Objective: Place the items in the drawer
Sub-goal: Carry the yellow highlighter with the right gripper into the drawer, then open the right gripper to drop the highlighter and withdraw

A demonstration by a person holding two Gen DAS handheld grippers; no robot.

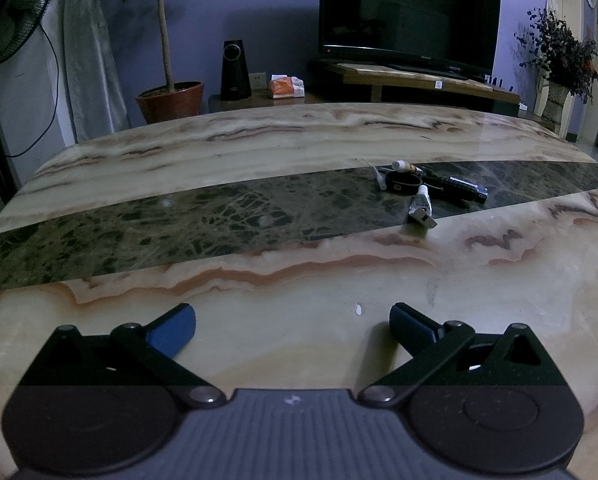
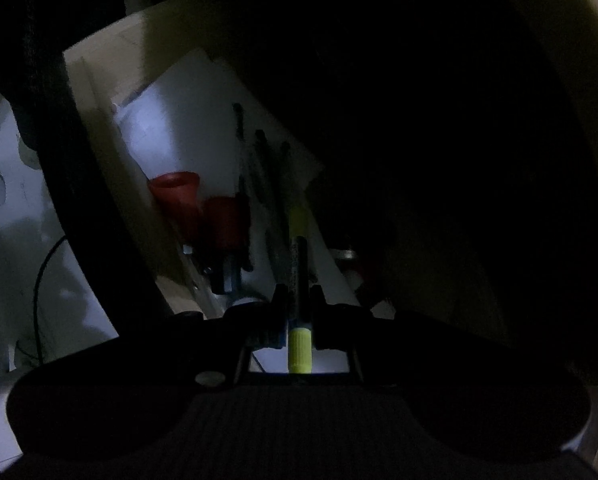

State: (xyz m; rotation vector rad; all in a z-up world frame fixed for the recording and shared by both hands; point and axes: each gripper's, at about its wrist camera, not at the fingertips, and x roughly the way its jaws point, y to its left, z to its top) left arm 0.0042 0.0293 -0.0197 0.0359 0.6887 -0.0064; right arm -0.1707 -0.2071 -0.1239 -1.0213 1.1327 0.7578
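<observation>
In the right wrist view my right gripper is shut on a yellow-capped marker, which points down into an open drawer. The drawer is dim and holds white paper, two red cups, and several dark pens. In the left wrist view my left gripper stands open low over the marble table, with nothing between its blue pads. Further off on the table's dark stripe lie a small white tube, a black band, a black tool and a small pale-capped item.
Beyond the table stand a television on a low unit, a potted tree, a black speaker, a tissue pack and a fan. The right half of the right wrist view is nearly black; a dark shape crosses its left side.
</observation>
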